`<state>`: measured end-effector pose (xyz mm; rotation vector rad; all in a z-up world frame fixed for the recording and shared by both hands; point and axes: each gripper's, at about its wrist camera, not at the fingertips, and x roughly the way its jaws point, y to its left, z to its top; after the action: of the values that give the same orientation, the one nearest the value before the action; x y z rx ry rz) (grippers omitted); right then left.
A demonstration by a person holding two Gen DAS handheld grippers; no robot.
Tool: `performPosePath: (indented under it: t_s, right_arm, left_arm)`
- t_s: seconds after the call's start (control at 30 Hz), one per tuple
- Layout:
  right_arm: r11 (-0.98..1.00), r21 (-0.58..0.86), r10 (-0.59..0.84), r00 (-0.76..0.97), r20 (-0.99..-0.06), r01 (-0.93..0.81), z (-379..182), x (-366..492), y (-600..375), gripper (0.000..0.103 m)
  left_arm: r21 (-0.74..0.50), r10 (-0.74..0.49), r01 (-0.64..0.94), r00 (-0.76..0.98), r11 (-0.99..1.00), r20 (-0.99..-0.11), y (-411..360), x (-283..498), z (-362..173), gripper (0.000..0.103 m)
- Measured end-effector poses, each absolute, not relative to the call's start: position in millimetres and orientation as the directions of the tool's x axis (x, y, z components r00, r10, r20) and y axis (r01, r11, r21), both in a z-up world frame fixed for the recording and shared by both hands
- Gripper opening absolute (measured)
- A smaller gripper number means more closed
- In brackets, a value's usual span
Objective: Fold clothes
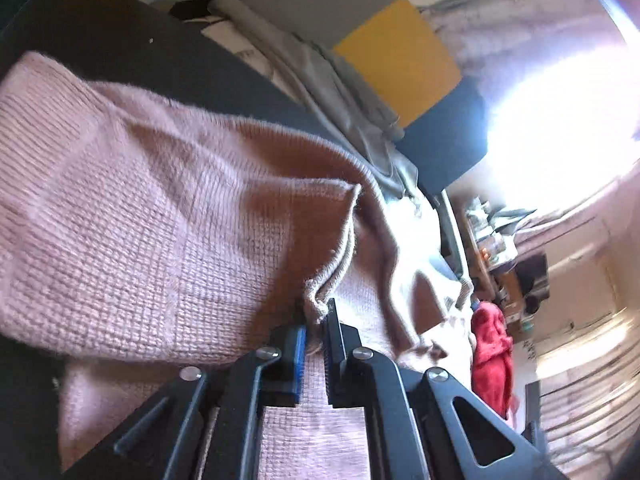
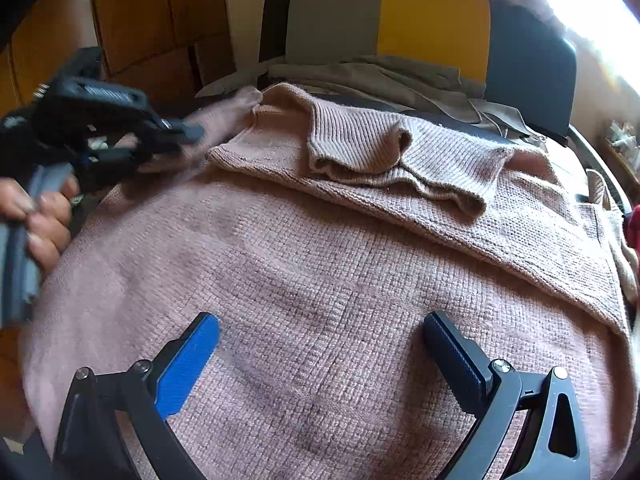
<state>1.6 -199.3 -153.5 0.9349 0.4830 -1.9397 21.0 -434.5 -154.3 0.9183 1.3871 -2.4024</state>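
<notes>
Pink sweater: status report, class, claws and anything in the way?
Left claw shut on pink sweater edge. Right claw open above it. Grey garment behind, clear of the fold.

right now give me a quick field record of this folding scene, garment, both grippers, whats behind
garment: pink knit sweater, spread flat, ribbed collar folded on top
left gripper: shut on the sweater's edge, lifting it
right gripper: open, above the sweater's middle, pinching nothing
hand: gripping the left gripper's handle
behind: grey garment, grey-yellow-blue panel
</notes>
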Motion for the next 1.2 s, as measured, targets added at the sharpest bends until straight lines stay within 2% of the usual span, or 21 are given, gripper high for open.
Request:
performPosePath:
  t_s: [0.03,0.07,0.1,0.2,0.23,0.33,0.37,0.43,0.5,0.57,0.63,0.7,0.73,0.8,0.83,0.97,1.13,1.2]
  right_arm:
    - [-0.518,0.036,-0.559,-0.306,-0.771,0.855,-153.4,1.4,-199.3,0.103]
    - [-0.517,0.039,-0.559,-0.304,-0.771,0.855,-153.3,1.1,-199.3,0.103]
    - [-0.518,0.04,-0.556,-0.301,-0.775,0.855,-153.2,-1.0,-199.9,0.103]
    - [-0.5,0.024,-0.525,-0.281,-0.803,0.866,-150.4,-5.3,-206.8,0.103]
    - [-0.505,0.061,-0.534,-0.256,-0.806,0.861,-146.0,-8.0,-207.7,0.102]
    - [-0.483,0.301,-0.678,-0.134,-0.723,0.822,-117.5,-20.1,-213.6,0.087]
    - [-0.465,0.368,-0.726,-0.109,-0.679,0.806,-106.4,-23.8,-218.9,0.086]
    - [-0.435,0.45,-0.771,-0.065,-0.633,0.78,-96.9,-34.0,-237.7,0.084]
    - [-0.43,0.487,-0.785,-0.049,-0.617,0.76,-94.2,-44.1,-262.5,0.077]
    - [-0.438,0.493,-0.777,-0.04,-0.628,0.751,-98.9,-50.9,-287.3,0.064]
    - [-0.453,0.49,-0.757,-0.032,-0.653,0.745,-108.3,-54.2,-308.7,0.048]
    - [-0.487,0.469,-0.723,-0.039,-0.689,0.737,-120.5,-53.1,-328.6,0.047]
    - [-0.496,0.472,-0.714,-0.034,-0.699,0.728,-126.4,-55.3,-336.6,0.043]
    - [-0.515,0.458,-0.693,-0.038,-0.72,0.725,-136.7,-57.2,-349.0,0.022]
    - [-0.524,0.438,-0.68,-0.048,-0.732,0.731,-141.0,-56.7,-353.4,0.007]
    - [-0.523,0.311,-0.624,-0.108,-0.774,0.793,-142.8,-47.1,-370.7,0.007]
    - [-0.45,0.165,-0.619,-0.174,-0.765,0.878,-95.1,-32.8,-375.4,0.007]
    - [-0.432,0.131,-0.632,-0.195,-0.75,0.892,-68.5,-34.4,-376.6,0.007]
  left_arm:
    - [-0.716,0.117,0.459,-0.795,-0.525,-0.595,-438.8,24.8,-153.3,0.008]
    - [-0.73,0.118,0.444,-0.809,-0.52,-0.576,-443.5,28.6,-152.3,0.016]
    - [-0.737,0.109,0.436,-0.82,-0.517,-0.562,-443.5,38.2,-148.4,0.019]
    - [-0.736,0.071,0.407,-0.85,-0.541,-0.523,-444.7,60.2,-131.3,0.022]
    - [-0.731,0.059,0.4,-0.856,-0.553,-0.514,-444.3,68.1,-127.3,0.022]
    - [-0.713,0.059,0.378,-0.861,-0.59,-0.505,-444.2,91.5,-126.6,0.023]
    - [-0.701,0.058,0.388,-0.852,-0.598,-0.521,-444.8,98.0,-132.2,0.023]
    - [-0.675,0.054,0.409,-0.831,-0.614,-0.553,-446.0,111.1,-143.6,0.023]
    - [-0.648,0.049,0.43,-0.81,-0.629,-0.585,-447.2,124.1,-155.0,0.023]
    - [-0.623,0.039,0.449,-0.791,-0.64,-0.61,-445.2,130.7,-166.7,0.023]
    - [-0.639,0.038,0.434,-0.809,-0.635,-0.586,-444.3,133.0,-172.5,0.024]
    - [-0.65,0.046,0.424,-0.816,-0.631,-0.576,-445.0,133.0,-175.6,0.024]
    - [-0.653,0.048,0.42,-0.818,-0.63,-0.573,-445.6,138.3,-178.4,0.024]
    - [-0.656,0.048,0.416,-0.822,-0.63,-0.567,-446.0,144.1,-181.3,0.024]
    - [-0.653,0.046,0.416,-0.822,-0.633,-0.568,-445.3,143.5,-181.0,0.024]
    - [-0.662,0.053,0.412,-0.825,-0.627,-0.563,-446.0,142.6,-181.6,0.024]
    - [-0.755,0.053,0.402,-0.866,-0.518,-0.497,-469.3,148.3,-172.6,0.028]
    - [-0.756,0.033,0.406,-0.871,-0.513,-0.491,-475.3,146.1,-167.2,0.029]
